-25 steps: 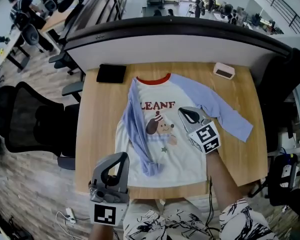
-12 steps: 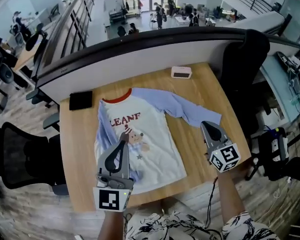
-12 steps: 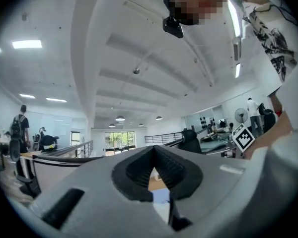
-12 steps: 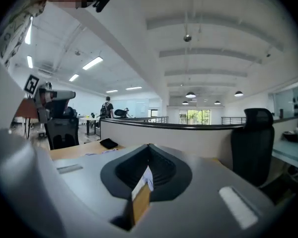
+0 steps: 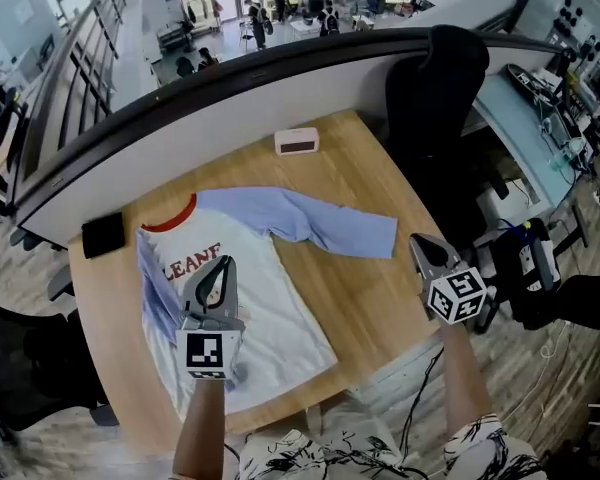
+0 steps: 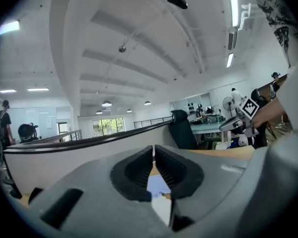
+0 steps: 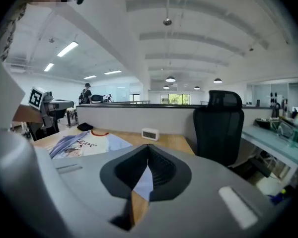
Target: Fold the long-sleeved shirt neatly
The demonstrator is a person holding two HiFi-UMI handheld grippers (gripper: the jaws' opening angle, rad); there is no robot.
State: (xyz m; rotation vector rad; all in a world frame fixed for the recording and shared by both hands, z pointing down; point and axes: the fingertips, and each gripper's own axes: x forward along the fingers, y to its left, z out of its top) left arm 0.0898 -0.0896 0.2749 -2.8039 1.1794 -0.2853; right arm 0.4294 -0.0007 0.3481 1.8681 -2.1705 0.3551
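Step in hand, as I judge it: 2nd sleeve fold. The shirt [image 5: 270,303] lies flat on the table [image 5: 370,313], centre-left. The folded sleeve [image 5: 152,293] lies over the body; the outstretched sleeve [image 5: 325,225] runs out to the right.

Left hand-held gripper [image 5: 218,264]: clenched, empty, above the shirt body. Right hand-held gripper [image 5: 421,242]: clenched, empty, just beyond the cuff [image 5: 383,240], near the table's right edge.

Next move req.: I open the right jaws, pinch the cuff, and carry it across the chest.

Orientation: collar [image 5: 170,214] points far left. Long axis, collar to hem, runs diagonally toward me.
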